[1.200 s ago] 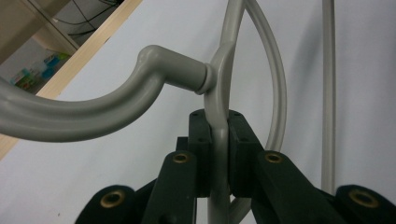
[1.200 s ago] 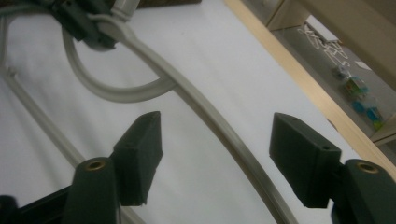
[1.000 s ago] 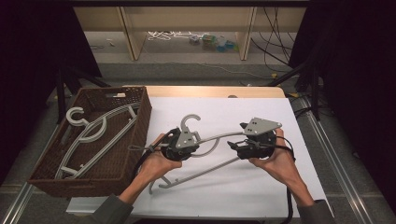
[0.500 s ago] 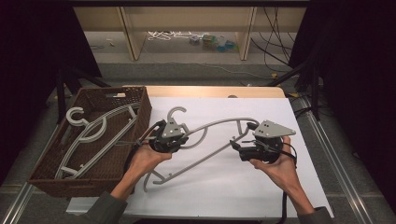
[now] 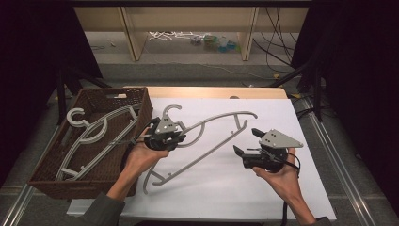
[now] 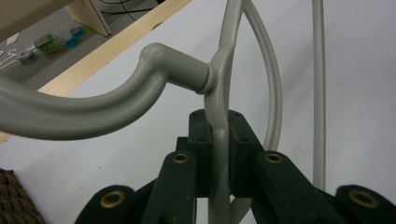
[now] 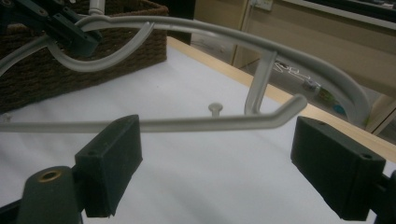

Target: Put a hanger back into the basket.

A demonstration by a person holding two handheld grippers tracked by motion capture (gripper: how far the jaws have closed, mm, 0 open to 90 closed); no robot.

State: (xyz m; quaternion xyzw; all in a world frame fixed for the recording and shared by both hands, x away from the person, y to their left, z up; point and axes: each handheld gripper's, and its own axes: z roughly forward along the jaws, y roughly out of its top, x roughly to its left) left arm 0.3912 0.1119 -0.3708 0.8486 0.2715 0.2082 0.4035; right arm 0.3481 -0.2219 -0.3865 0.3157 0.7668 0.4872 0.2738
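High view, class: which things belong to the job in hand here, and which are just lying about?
In the job:
- hanger, clamped by the left gripper
- right gripper, open beside it
- basket holding hangers

Lying about:
- cables on the floor
- white cord on the floor
- small colourful bits beside it

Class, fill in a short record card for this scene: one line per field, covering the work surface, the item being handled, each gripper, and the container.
Surface: white table sheet
Item handled: grey hanger, held near its hook
Left gripper: shut on the grey hanger just below the hook's neck
Right gripper: open, jaws wide apart, the hanger's lower bar end beyond them, not gripped
Container: brown wicker basket at the table's left
Basket contents: more hangers, grey
Background: floor with wooden shelf legs
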